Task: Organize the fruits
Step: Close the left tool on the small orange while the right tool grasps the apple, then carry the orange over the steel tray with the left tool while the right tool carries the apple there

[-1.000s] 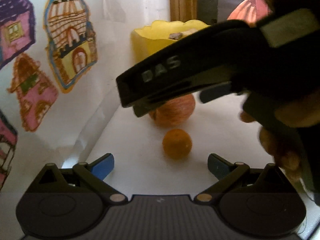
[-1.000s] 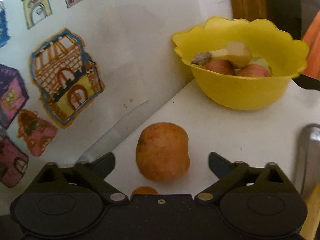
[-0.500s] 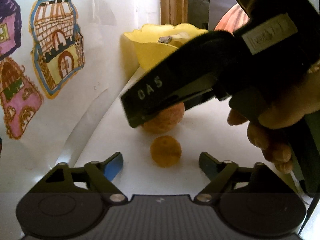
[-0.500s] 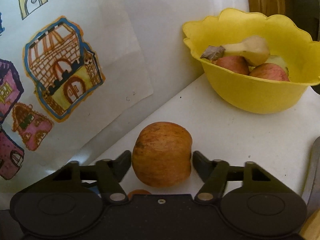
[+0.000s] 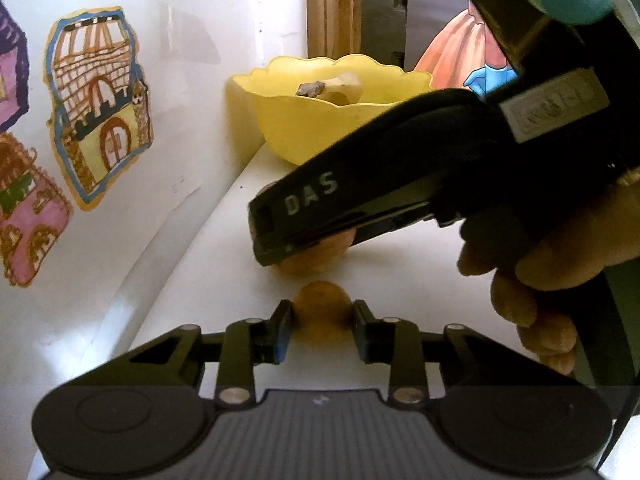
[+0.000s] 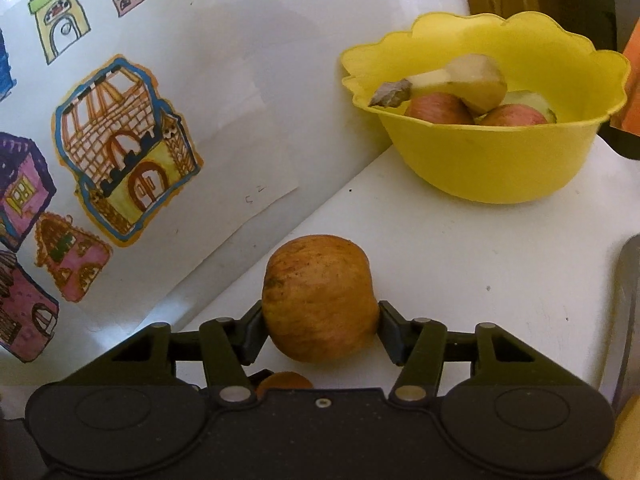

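My left gripper (image 5: 322,326) is shut on a small orange (image 5: 322,314) that rests on the white table (image 5: 400,276). My right gripper (image 6: 320,326) is shut on a reddish apple (image 6: 320,298), also on the table. In the left wrist view the right gripper's black body (image 5: 400,184) covers most of the apple (image 5: 316,258). A yellow bowl (image 6: 488,164) stands at the back and holds a banana (image 6: 460,80) and two apples (image 6: 438,110). The orange's top peeks out below the apple in the right wrist view (image 6: 284,382).
A white wall (image 5: 192,80) with coloured drawings of houses (image 6: 124,152) runs along the table's left edge. A grey metal object (image 6: 628,300) lies at the right edge. A wooden frame (image 5: 332,8) stands behind the bowl.
Both grippers have moved forward and closed: the right one on the apple, the left one on the orange. Both fruits still sit on the table.
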A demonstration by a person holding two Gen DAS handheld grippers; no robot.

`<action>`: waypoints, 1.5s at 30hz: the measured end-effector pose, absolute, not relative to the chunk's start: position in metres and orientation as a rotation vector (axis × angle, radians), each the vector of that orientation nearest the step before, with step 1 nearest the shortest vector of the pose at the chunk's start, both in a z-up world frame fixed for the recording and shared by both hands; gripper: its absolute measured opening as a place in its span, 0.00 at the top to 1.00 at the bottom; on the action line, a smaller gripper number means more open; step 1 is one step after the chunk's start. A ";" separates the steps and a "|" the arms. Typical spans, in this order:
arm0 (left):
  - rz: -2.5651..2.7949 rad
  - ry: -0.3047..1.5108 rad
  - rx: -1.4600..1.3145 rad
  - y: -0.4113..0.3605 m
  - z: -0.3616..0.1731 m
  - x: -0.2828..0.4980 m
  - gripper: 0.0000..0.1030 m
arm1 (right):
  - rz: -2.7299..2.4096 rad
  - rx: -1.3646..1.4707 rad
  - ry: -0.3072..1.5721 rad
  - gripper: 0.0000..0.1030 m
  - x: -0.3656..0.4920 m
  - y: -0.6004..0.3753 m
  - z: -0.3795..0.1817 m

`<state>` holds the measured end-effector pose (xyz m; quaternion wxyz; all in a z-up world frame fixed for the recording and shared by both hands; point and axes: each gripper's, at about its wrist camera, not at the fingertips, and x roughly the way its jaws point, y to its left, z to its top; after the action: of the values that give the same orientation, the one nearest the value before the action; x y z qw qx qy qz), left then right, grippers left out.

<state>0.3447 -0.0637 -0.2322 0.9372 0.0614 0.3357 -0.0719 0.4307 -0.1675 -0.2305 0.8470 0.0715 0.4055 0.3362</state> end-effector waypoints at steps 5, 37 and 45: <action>-0.139 0.693 0.101 -0.055 -0.229 0.339 0.68 | 0.708 0.171 0.826 0.43 0.421 -0.183 -0.227; -0.017 0.739 0.039 -0.093 -0.199 0.250 0.68 | 0.679 0.302 0.795 0.44 0.254 -0.337 -0.200; -0.075 0.710 0.032 -0.133 -0.184 0.260 0.68 | 0.596 0.374 0.774 0.44 0.226 -0.390 -0.196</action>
<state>0.2596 -0.1328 -0.1845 0.9368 0.0156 0.3477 -0.0366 0.2261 -0.3903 -0.1955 0.8662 0.1785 0.3697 0.2848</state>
